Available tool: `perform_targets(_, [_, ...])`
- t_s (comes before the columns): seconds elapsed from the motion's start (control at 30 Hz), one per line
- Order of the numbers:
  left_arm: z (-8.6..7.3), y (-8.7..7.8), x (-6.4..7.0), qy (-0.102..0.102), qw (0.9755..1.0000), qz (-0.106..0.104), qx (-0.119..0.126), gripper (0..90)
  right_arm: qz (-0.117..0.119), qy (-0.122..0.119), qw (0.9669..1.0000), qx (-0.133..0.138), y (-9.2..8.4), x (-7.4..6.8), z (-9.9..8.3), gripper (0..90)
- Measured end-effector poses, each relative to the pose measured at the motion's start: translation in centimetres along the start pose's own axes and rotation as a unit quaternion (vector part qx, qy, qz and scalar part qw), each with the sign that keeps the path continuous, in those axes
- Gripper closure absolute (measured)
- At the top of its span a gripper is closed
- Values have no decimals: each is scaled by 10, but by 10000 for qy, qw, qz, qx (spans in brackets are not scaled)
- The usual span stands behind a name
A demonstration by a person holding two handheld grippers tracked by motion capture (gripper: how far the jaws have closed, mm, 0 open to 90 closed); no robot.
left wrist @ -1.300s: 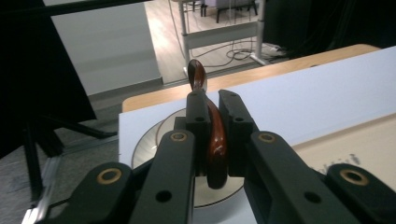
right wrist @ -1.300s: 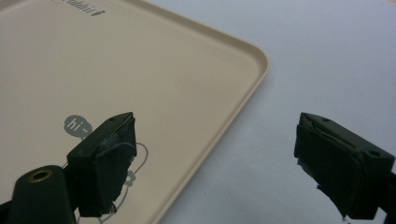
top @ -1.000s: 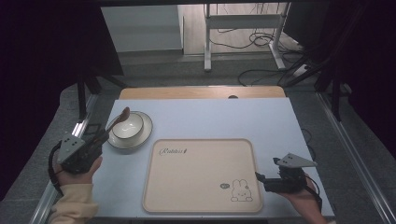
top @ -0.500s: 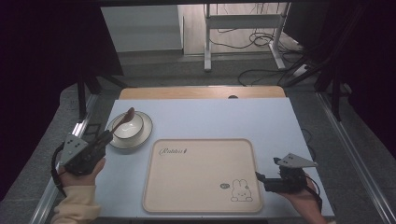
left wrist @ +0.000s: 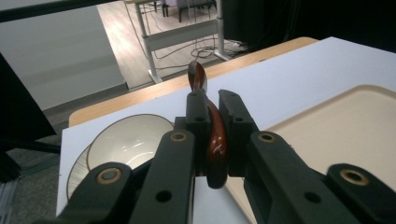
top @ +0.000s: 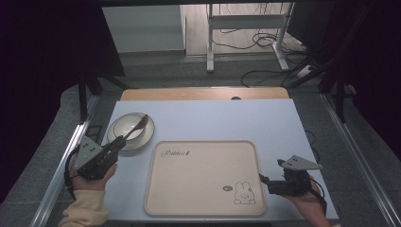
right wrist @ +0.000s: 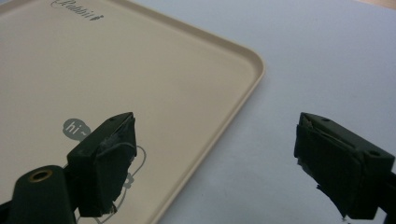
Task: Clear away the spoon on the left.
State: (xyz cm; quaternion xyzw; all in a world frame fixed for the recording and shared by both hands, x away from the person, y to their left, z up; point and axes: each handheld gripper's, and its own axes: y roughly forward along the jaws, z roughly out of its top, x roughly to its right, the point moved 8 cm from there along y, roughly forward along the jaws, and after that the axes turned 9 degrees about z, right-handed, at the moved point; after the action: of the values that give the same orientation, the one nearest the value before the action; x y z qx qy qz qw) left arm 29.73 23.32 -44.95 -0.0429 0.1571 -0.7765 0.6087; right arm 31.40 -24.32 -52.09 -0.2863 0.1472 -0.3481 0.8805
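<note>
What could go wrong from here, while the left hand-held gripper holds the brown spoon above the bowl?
1. The left hand-held gripper pinches the spoon on its narrow glossy handle, so it may twist or slip out.
2. The spoon's far end hangs over the bowl; a careless swing could knock the bowl across the table.
3. The right hand-held gripper sits open astride the tray rim and could nudge it.

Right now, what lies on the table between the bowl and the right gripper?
The beige tray lies between the bowl and the right gripper, as the high view shows. Nothing rests on the tray.
</note>
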Motion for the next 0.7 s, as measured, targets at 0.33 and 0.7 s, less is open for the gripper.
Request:
perform_targets(0.33, [-2,1,9,65,9999,-120,-37,844,-7,-3,10000,-5,1,0,0,135])
perform_targets(0.7, [-5,4,23,190,9994,-267,-108,843,5,-5,10000,-18,1,-1,0,135])
